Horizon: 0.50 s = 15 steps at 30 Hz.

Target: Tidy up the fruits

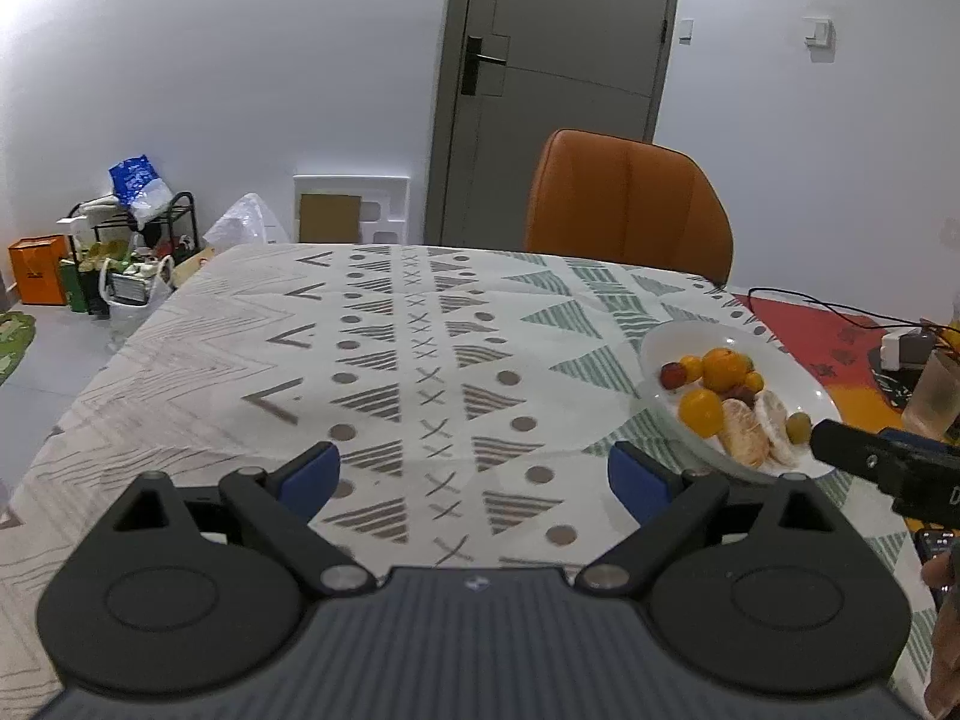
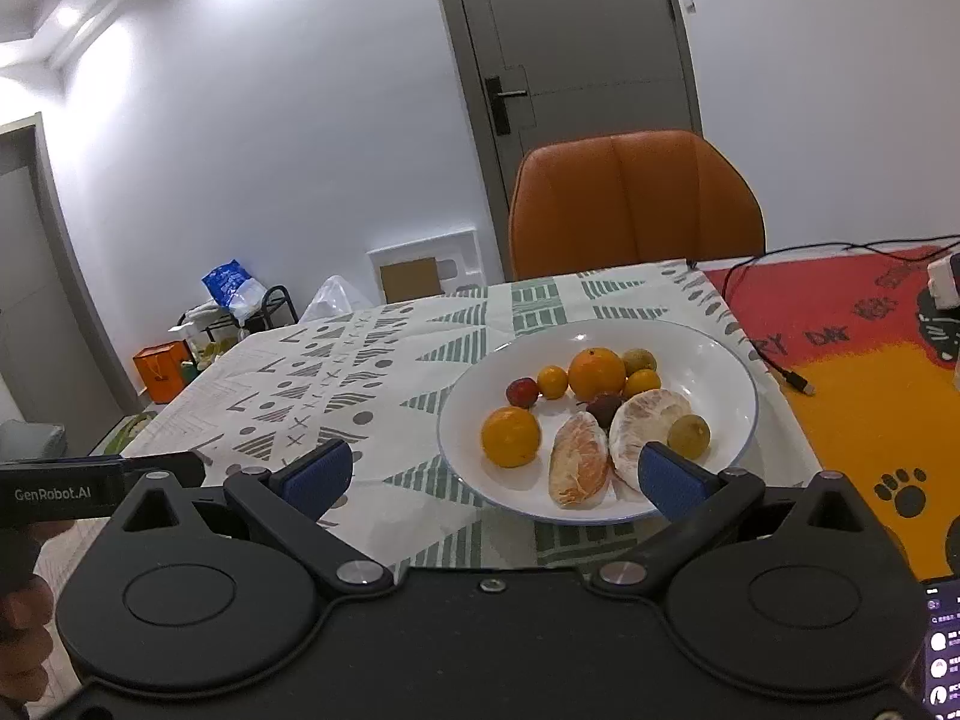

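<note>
Item 1: my left gripper (image 1: pixel 474 477), jaws spread wide and holding nothing, over bare patterned cloth on the worktop (image 1: pixel 252 360)

Item 2: my right gripper (image 2: pixel 495 477), jaws fully apart and empty, its right pad over the near rim of the plate; it shows as a black bar in the left wrist view, just beside the plate

Item 3: white plate (image 2: pixel 714 360), on the worktop in front of the orange chair (image 2: pixel 636 204), holding the fruits: large orange (image 2: pixel 596 372), second orange (image 2: pixel 510 437), two peeled citrus segments (image 2: pixel 577 465), red fruit (image 2: pixel 521 392), small yellow-orange fruits (image 2: pixel 552 381), greenish fruit (image 2: pixel 689 435)

Item 4: red and orange mat (image 2: pixel 852 372), right of the plate, a black cable lying on it
</note>
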Motion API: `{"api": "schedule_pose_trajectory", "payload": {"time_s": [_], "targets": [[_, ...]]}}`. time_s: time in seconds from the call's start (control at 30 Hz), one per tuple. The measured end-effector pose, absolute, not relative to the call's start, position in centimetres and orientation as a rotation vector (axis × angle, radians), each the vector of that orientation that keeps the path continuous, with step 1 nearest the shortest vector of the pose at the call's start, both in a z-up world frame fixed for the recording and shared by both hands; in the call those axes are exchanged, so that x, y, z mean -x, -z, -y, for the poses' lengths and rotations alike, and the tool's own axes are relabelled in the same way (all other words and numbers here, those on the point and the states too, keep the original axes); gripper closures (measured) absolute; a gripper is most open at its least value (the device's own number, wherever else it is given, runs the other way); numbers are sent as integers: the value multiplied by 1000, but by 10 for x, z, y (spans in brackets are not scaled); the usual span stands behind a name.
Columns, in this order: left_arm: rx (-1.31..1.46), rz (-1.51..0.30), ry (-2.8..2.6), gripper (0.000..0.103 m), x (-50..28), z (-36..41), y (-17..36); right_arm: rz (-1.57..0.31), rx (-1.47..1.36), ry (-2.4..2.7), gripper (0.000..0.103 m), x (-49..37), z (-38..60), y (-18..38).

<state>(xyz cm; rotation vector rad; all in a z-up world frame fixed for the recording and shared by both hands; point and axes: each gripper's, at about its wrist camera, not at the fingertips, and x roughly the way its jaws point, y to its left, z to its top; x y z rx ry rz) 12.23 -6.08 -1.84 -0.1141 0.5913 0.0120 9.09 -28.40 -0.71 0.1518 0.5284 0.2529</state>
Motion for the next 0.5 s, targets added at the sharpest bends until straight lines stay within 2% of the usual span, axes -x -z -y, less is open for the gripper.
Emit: {"api": "schedule_pose_trajectory", "payload": {"time_s": [0.5], "targets": [[104,-604,-25,6,-88,51,19,-530,-138,-294,0,-59,274,4]]}}
